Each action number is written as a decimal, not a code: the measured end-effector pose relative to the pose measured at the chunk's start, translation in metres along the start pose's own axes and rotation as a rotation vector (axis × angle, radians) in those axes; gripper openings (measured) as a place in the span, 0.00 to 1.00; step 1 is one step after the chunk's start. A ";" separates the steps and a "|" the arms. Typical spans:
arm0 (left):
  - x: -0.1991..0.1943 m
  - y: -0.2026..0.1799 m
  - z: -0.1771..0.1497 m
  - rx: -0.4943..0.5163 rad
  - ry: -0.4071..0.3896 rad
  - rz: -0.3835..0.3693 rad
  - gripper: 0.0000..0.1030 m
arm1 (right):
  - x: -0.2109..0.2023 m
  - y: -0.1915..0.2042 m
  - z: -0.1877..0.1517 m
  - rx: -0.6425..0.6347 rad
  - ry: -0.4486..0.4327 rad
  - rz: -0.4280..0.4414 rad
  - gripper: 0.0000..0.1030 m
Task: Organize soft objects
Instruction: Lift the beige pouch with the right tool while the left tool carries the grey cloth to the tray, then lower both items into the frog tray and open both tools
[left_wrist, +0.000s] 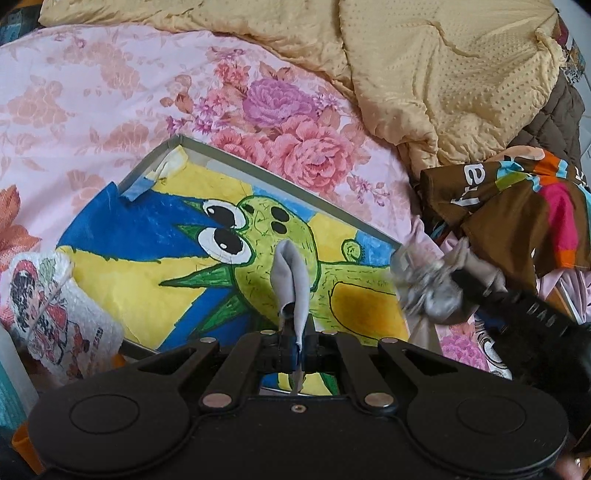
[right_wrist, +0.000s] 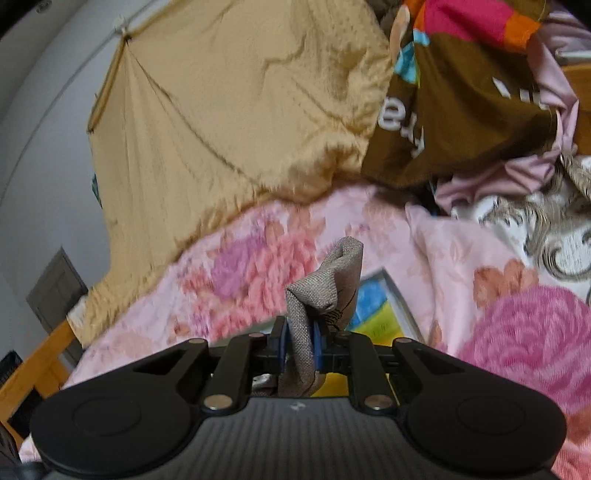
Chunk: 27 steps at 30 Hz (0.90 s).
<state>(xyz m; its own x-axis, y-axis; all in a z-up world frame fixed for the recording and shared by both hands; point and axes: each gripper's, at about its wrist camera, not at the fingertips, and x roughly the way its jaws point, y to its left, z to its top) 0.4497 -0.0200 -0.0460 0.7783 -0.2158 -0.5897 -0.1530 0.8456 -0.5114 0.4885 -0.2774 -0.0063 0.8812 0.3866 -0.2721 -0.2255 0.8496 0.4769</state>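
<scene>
Soft, even daylight falling across both views, casting only faint shadows in the folds of the tan quilt (left_wrist: 443, 74). Fisheye distortion bending the edges, darkening the corners. Left wrist view staying mostly sharp, with motion blur smearing a silvery object (left_wrist: 424, 284) at right. Right wrist view blurring throughout, smearing the floral sheet (right_wrist: 258, 266). No strong glare appearing anywhere.

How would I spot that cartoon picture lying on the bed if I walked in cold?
Find the pink flowered bedspread below the crumpled tan quilt. Flat on it lies a thin grey-edged framed painting: a green big-eyed creature on blue and yellow rays. It is the only stiff, flat thing among the rumpled fabrics.
</scene>
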 end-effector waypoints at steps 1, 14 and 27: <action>0.001 0.000 0.000 0.002 0.002 -0.001 0.01 | 0.000 0.001 0.002 -0.002 -0.013 0.007 0.15; 0.019 0.004 0.005 0.022 0.029 0.027 0.01 | 0.030 0.016 -0.004 -0.114 0.106 0.002 0.17; 0.025 0.005 0.007 0.020 0.070 0.122 0.18 | 0.041 0.015 -0.019 -0.114 0.274 -0.021 0.20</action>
<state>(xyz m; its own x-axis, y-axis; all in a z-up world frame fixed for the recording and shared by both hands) 0.4725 -0.0172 -0.0585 0.7098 -0.1436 -0.6896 -0.2311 0.8773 -0.4206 0.5135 -0.2420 -0.0262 0.7447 0.4377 -0.5038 -0.2669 0.8872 0.3763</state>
